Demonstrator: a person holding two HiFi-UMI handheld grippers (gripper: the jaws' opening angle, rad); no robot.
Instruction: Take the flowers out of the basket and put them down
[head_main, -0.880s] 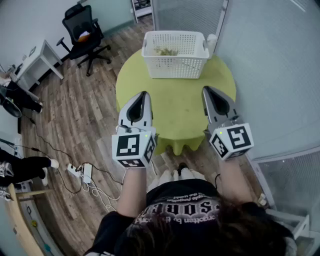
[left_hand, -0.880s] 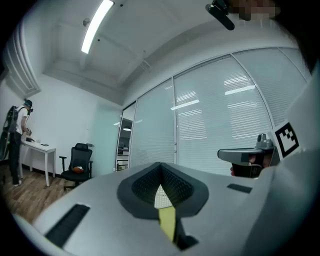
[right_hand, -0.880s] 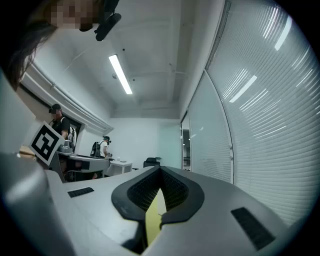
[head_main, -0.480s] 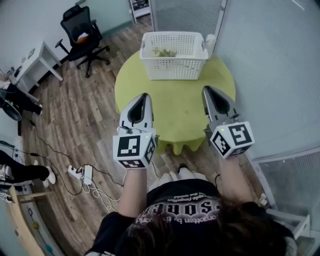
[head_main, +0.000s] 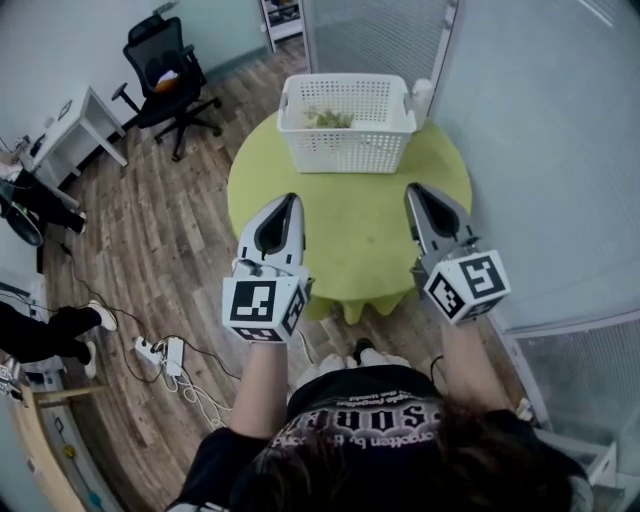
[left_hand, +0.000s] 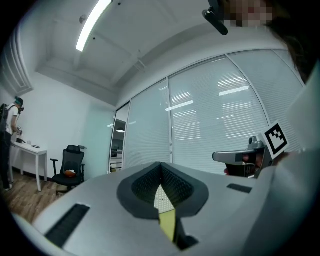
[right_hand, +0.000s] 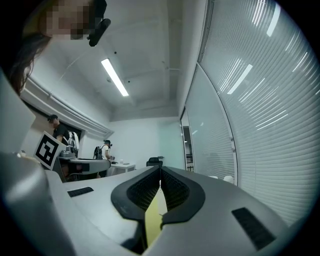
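Flowers (head_main: 328, 119) unmoved inside basket (head_main: 345, 152)

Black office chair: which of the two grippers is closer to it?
Left. The left gripper is over the side of the green table toward the chair; the right gripper is over the opposite side, by the glass wall.

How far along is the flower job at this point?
Done: nothing visible. The flowers lie inside the white basket at the far side of the green table. In hand: nothing. The left hand-held gripper and right hand-held gripper are both shut and empty, held over the table's near side, short of the basket. Left: reach in, lift the flowers out, set them down.
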